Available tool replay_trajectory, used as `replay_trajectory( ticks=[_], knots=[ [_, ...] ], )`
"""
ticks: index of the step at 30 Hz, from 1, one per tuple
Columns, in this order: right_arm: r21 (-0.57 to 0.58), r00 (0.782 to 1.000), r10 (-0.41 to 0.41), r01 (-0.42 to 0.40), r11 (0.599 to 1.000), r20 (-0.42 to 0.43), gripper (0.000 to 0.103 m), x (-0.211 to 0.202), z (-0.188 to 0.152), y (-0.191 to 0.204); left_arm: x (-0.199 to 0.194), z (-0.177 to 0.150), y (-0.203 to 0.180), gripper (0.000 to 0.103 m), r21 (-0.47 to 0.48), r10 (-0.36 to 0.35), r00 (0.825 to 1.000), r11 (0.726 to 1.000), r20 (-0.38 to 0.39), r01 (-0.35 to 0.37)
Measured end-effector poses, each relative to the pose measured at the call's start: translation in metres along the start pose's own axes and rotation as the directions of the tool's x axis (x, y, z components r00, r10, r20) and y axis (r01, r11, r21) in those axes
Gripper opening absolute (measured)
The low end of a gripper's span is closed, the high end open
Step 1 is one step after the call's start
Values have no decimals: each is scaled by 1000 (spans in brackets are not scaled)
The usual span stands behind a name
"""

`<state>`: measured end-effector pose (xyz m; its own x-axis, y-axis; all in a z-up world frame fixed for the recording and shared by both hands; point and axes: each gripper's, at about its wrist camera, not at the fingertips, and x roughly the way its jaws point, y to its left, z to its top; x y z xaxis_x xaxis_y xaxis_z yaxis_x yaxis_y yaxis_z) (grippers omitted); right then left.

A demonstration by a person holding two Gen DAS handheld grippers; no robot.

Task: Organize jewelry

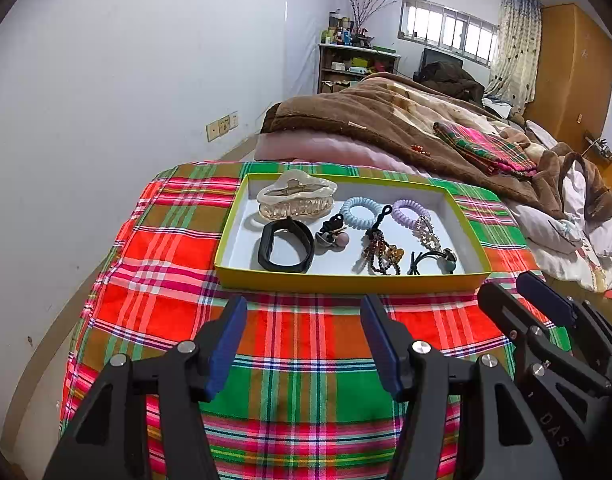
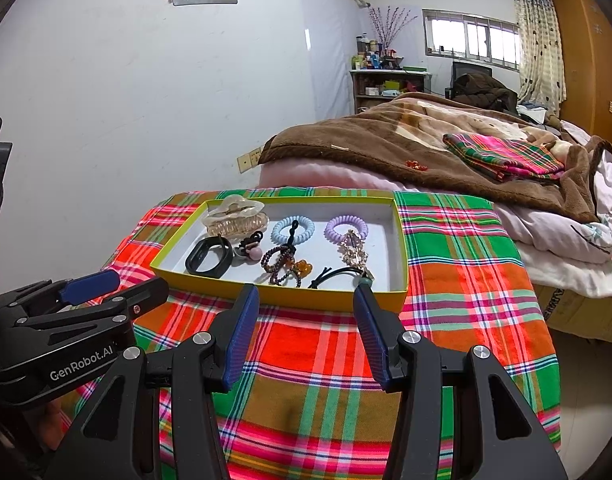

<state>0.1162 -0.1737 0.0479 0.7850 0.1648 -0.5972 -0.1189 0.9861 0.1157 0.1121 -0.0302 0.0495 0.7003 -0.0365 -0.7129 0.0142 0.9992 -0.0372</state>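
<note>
Both of my hand-held grippers hover over the plaid-covered bench, short of its near-edge tray (image 1: 346,282). Left hand-held gripper (image 1: 304,340) has its fingers spread wide, nothing between them; right hand-held gripper (image 2: 306,334) likewise wide apart and empty. All the jewelry I can see lies inside the tray, straight ahead of both: cream claw clip (image 1: 296,198) at the far left corner, black band (image 1: 286,246) near left, blue coil tie (image 1: 360,210) and purple coil tie (image 1: 410,212) along the far side, beaded bracelet (image 1: 380,256) mid, black hair tie (image 1: 432,260) by the near right corner. The tray's long axis runs left to right across my view. Right sits nearer the hair tie and bracelet, left nearer the band and clip. Both point level, forward. Everything in the tray fits sorted already, or awaiting rearranging; can't tell which.
</note>
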Motion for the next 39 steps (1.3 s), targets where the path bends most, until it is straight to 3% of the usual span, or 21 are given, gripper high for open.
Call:
replay_trajectory(
  ticks=[39],
  knots=[
    [0,1000,-4,4,1000,-1,50,-1,0,-1,6,-2,6,61,-20,20,999,1000,-30,-21]
  ],
)
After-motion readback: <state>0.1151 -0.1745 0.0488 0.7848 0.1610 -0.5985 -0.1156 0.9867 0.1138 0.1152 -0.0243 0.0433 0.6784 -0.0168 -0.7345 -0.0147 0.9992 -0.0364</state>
